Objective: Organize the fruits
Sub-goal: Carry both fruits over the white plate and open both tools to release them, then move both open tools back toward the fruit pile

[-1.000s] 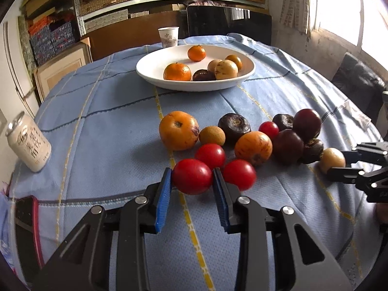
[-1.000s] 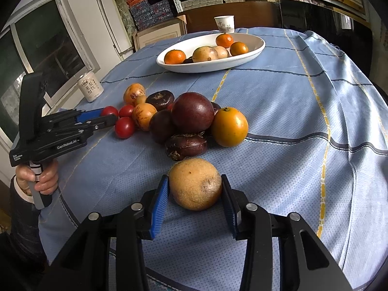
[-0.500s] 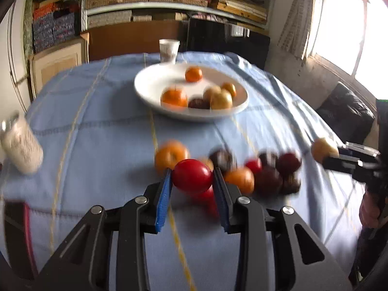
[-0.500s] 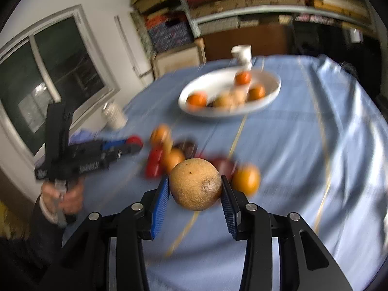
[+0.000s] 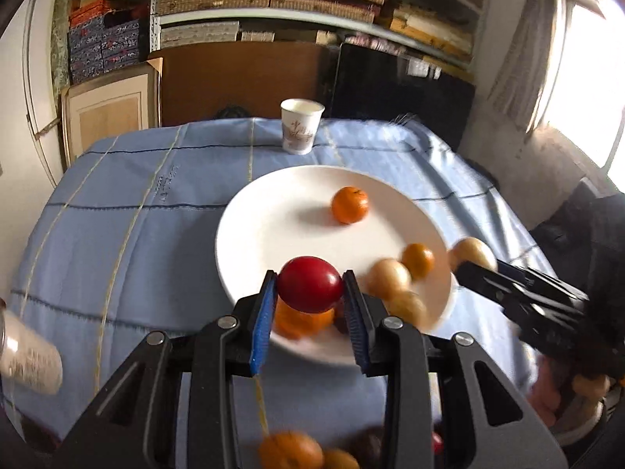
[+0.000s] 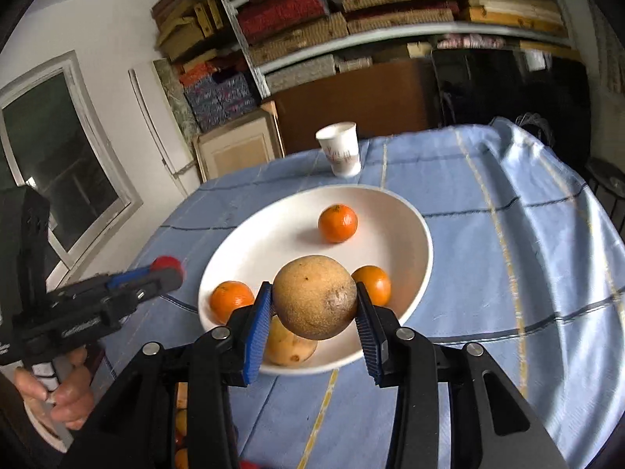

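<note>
A red tomato (image 5: 310,284) is clamped in the left gripper (image 5: 310,297) and a tan round fruit (image 6: 314,298) in the right gripper (image 6: 314,308), both held above the near rim of the white plate (image 6: 414,230); neither is yet set down. Oranges and pale fruits are already gathered in the plate, while a few fruits are glimpsed, blurred, on the blue cloth (image 5: 156,234) below, so the sorting is judged partly done.

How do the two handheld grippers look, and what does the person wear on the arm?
Both the left gripper and the right gripper have black angular frames with silver screws and ribbed blue pads. The left one's pistol-style body carries small white lettering. A dark sleeve over a light cuff covers the wrist.
</note>
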Demonstrator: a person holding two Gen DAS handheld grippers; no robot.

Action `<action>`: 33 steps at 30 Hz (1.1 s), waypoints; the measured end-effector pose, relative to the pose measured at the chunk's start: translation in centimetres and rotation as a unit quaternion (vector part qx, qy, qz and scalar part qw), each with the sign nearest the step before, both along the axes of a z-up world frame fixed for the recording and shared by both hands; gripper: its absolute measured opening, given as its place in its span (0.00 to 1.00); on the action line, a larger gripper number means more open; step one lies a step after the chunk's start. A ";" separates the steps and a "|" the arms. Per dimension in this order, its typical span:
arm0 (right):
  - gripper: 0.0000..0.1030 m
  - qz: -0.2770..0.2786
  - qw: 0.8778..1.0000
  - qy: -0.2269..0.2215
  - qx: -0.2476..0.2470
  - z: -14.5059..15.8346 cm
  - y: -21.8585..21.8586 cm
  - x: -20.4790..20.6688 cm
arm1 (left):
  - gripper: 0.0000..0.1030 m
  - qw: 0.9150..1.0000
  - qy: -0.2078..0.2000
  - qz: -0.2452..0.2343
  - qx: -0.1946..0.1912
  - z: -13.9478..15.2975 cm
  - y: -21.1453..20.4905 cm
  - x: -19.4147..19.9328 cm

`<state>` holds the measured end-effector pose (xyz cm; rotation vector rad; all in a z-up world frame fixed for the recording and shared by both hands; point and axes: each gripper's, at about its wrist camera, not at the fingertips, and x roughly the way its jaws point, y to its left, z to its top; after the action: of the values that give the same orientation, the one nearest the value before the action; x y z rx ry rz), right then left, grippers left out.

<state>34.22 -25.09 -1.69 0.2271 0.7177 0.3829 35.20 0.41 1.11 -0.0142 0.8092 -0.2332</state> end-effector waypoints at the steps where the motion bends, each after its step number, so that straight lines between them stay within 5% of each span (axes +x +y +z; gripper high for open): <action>1: 0.41 0.001 1.000 0.002 -0.003 -0.2 0.1 0.3 | 0.32 1.000 0.007 0.000 0.004 -0.4 -0.3 0.9; 9: 0.42 0.012 1.000 0.011 -0.019 -1.1 0.2 1.6 | 0.32 0.999 0.040 0.009 0.029 -2.7 -1.2 6.2; 12: 0.42 0.011 1.000 0.014 -0.020 -1.3 0.2 1.7 | 0.49 0.999 0.036 0.014 0.035 -2.7 -1.2 5.9; 26: 0.56 0.025 0.996 -0.064 -0.063 2.3 2.1 -3.2 | 0.89 0.998 -0.039 0.030 0.025 0.5 -0.1 -4.4; 33: 0.62 0.018 0.995 -0.075 -0.069 2.3 1.7 -5.4 | 0.92 0.998 -0.035 0.056 0.012 -1.8 2.4 -8.0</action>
<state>28.85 -23.36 0.60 0.0530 0.5975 0.3790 27.16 2.77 -0.69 -0.0289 0.7391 -0.1178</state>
